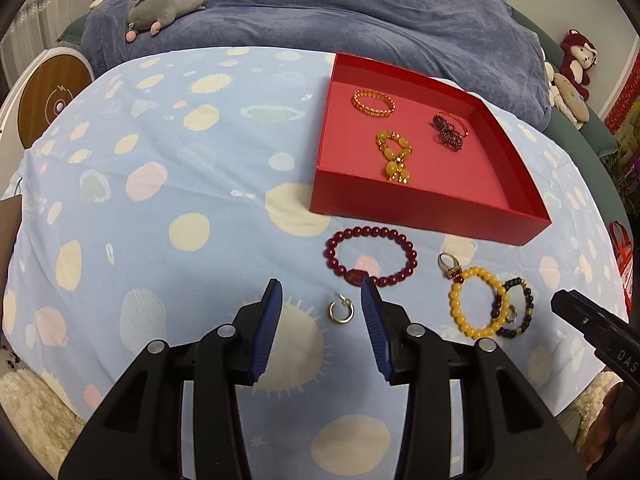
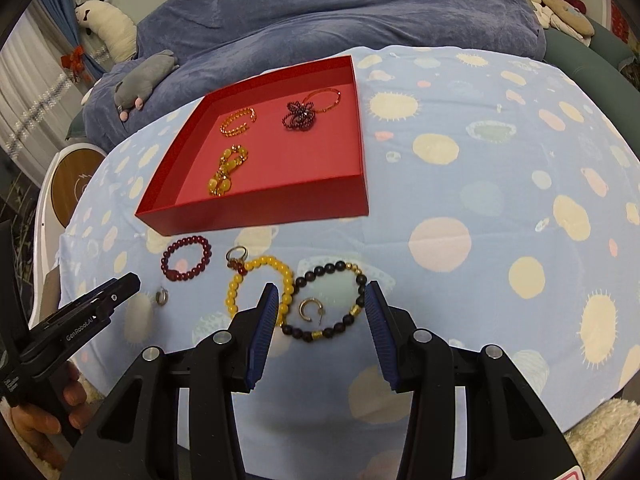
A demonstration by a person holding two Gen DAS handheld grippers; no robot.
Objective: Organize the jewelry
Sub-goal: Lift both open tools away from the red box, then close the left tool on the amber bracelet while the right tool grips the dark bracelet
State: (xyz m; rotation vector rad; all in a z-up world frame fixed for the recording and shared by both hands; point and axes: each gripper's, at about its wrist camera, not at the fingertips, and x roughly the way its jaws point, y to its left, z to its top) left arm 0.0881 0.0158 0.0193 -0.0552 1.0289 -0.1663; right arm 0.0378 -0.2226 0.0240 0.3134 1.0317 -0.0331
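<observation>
My left gripper stands open over the spotted cloth, and a gold hoop earring lies loose between its blue pads. Beyond it lie a dark red bead bracelet, a ring, a yellow bead bracelet and a dark bead bracelet. My right gripper is open above the dark bead bracelet, which encircles a second gold hoop. The red tray behind holds a gold bracelet, a yellow beaded piece and a dark purple beaded piece.
A blue blanket with a grey plush toy lies behind the table. A round wooden-topped stand is at the left. More plush toys sit at the back right. A hand holds the left gripper's handle.
</observation>
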